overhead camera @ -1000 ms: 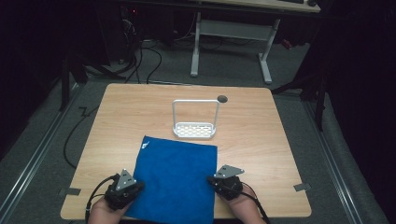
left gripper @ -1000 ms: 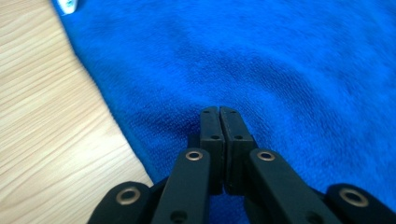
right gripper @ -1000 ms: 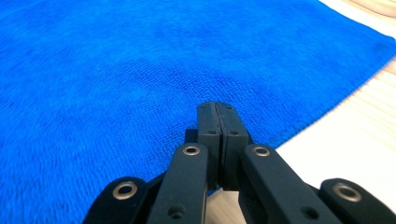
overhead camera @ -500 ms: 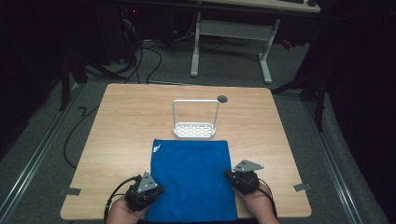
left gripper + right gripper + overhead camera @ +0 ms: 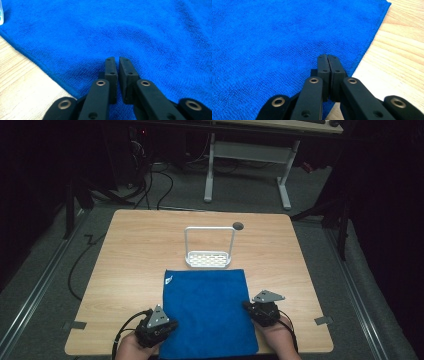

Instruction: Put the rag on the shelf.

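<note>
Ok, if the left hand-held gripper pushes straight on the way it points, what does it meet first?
The blue cloth: the left hand-held gripper points low across it, jaws a slit apart with nothing between them. Depth is unclear, but nothing else stands in that line.

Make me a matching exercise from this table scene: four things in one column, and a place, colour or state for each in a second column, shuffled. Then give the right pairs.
Things
1. blue towel
2. white wire rack
3. left gripper
4. right gripper

Descriptions
A. jaws pressed together, at the towel's edge beside bare wood
B. lies spread flat on the near half of the table
C. stands upright just beyond the towel's far edge
D. jaws a narrow slit apart above the cloth, nothing between them

Pairs: 1-B, 2-C, 3-D, 4-A
</note>
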